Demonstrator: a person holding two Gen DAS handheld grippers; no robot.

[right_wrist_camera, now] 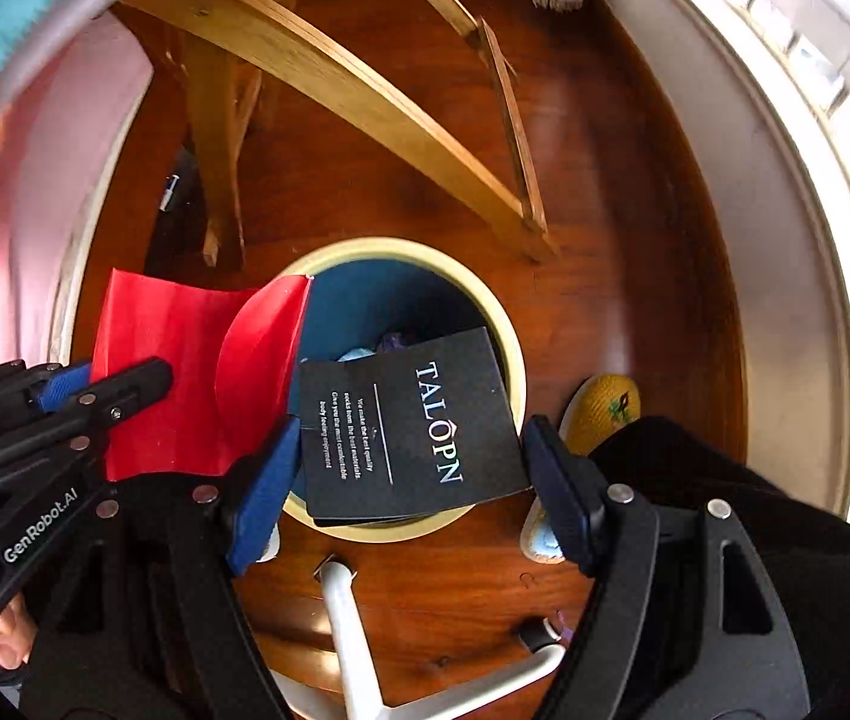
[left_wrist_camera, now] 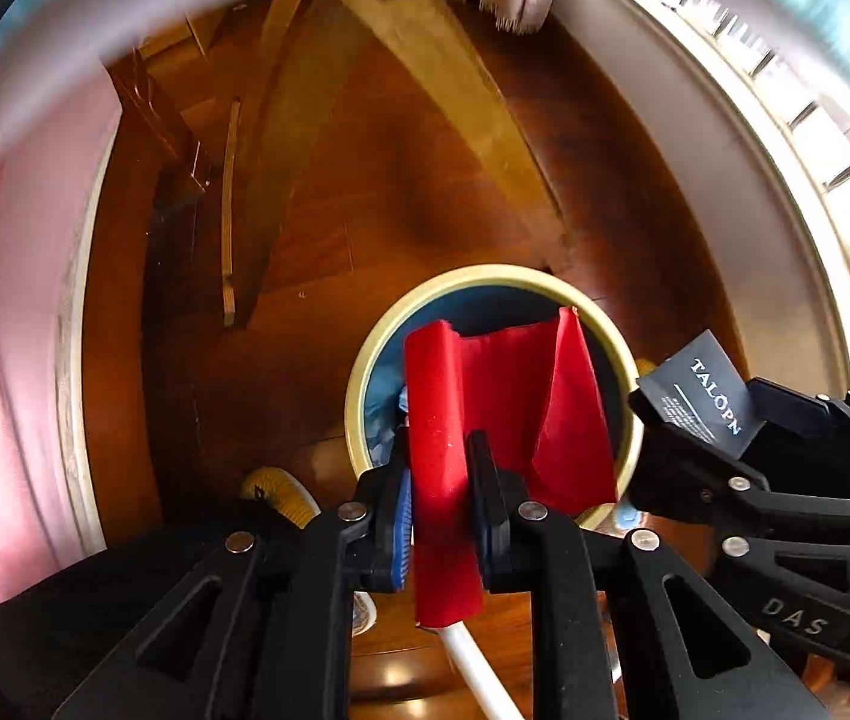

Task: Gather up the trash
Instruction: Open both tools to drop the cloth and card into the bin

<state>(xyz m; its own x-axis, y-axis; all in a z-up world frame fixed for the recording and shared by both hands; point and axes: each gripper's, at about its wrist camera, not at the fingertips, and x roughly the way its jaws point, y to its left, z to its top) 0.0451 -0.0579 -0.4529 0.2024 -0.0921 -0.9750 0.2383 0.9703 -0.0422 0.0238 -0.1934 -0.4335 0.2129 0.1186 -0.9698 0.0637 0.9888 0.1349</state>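
The left gripper [left_wrist_camera: 439, 516] clamped a red paper sheet [left_wrist_camera: 508, 408] and the right gripper [right_wrist_camera: 410, 480] pinched a black TALOPN card [right_wrist_camera: 407, 426], both above the cream-rimmed bin [right_wrist_camera: 508, 354]; wooden chair legs [right_wrist_camera: 329, 78] stood just behind.

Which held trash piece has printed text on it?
The black card in the right gripper, reading TALOPN; the red paper in the left gripper is blank.

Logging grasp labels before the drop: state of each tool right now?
Left tool: shut on the red paper, above the bin.
Right tool: shut on the black TALOPN card, also above the bin.
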